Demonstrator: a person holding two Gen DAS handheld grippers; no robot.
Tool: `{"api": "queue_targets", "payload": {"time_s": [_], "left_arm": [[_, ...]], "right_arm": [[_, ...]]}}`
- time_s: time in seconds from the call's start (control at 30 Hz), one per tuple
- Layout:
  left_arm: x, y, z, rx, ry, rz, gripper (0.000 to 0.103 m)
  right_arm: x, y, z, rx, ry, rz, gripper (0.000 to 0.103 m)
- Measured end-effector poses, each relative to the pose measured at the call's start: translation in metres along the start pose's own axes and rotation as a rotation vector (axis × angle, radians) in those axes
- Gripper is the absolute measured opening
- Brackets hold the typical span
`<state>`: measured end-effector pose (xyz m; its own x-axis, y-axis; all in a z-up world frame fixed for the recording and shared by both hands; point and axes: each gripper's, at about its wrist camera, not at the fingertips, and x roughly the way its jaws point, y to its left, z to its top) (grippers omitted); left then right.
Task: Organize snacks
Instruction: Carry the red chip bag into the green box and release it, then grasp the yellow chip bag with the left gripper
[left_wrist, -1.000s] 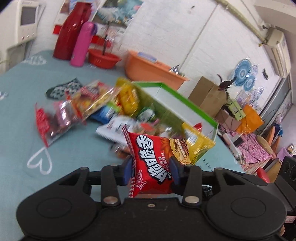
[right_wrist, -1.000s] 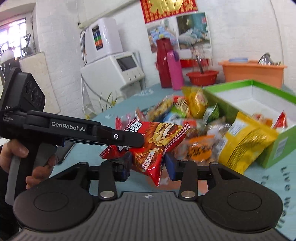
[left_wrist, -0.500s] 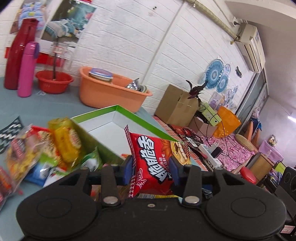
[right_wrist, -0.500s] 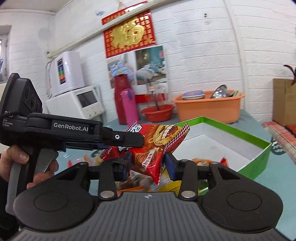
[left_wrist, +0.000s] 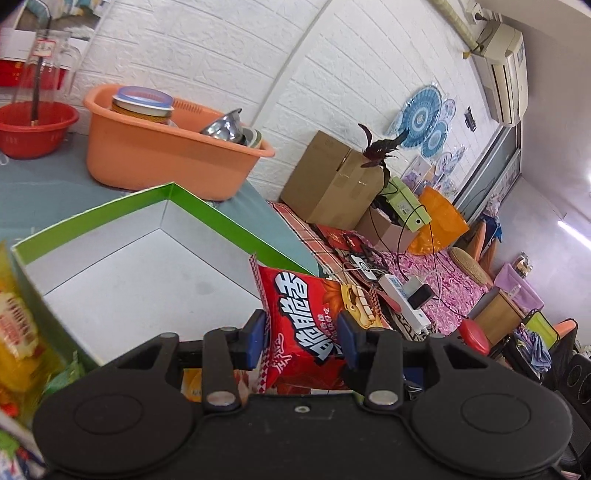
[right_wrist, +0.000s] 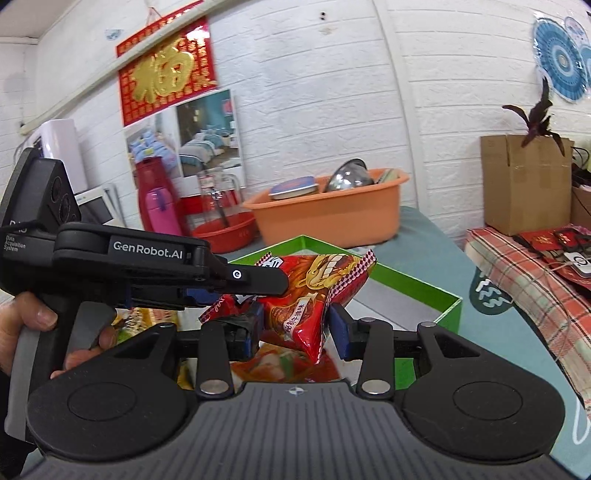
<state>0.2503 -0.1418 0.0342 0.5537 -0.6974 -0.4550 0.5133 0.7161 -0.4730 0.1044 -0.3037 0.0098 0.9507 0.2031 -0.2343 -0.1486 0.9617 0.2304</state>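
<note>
A red foil snack packet (left_wrist: 303, 325) with white lettering is pinched between the blue pads of the left gripper (left_wrist: 301, 341) and, at its lower end, the right gripper (right_wrist: 293, 328) (both jaws narrowed onto the bag), held in the air above the near edge of an open green-rimmed cardboard box (left_wrist: 207, 208) on the teal-clothed desk (right_wrist: 413, 236).

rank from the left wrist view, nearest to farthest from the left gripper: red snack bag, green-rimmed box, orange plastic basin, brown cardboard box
1. Red snack bag, in the left gripper.
2. Green-rimmed box, just ahead, left.
3. Orange plastic basin, behind it.
4. Brown cardboard box, far right, by the wall.
</note>
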Motion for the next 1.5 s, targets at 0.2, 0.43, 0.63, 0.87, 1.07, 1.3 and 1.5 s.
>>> {"api": "queue_targets", "payload": {"time_s": [0.2,0.43,0.63,0.87,1.07,1.3,1.5], "left_arm": [[0.03,0.004,0.006,0.023,0.037,0.024,0.061],[0.018,-0.008,-0.007,0.103,-0.032,0.101,0.103],[-0.026,-0.018,-0.011,0.05,-0.04,0.073,0.103],[-0.096,-0.03,-0.037,0.028,-0.112,0.097,0.103],[-0.122,-0.024,-0.082,-0.014,-0.074,0.086,0.103],[-0.125,-0.015,-0.114,-0.063,-0.039,0.059,0.103],[-0.103,-0.019,-0.105,0.004,0.001,0.053,0.103]], "right_arm": [[0.019,-0.018,-0.001,0.018,0.023,-0.029,0.07],[0.019,-0.008,-0.01,-0.115,0.015,-0.101,0.103],[-0.02,0.007,-0.004,-0.105,-0.049,-0.091,0.103],[-0.067,0.027,-0.014,-0.096,-0.095,-0.038,0.103],[-0.08,0.04,-0.038,-0.062,-0.029,0.001,0.103],[-0.071,0.051,-0.07,-0.023,0.098,0.038,0.103],[-0.057,0.067,-0.083,-0.009,0.158,0.084,0.103]]}}
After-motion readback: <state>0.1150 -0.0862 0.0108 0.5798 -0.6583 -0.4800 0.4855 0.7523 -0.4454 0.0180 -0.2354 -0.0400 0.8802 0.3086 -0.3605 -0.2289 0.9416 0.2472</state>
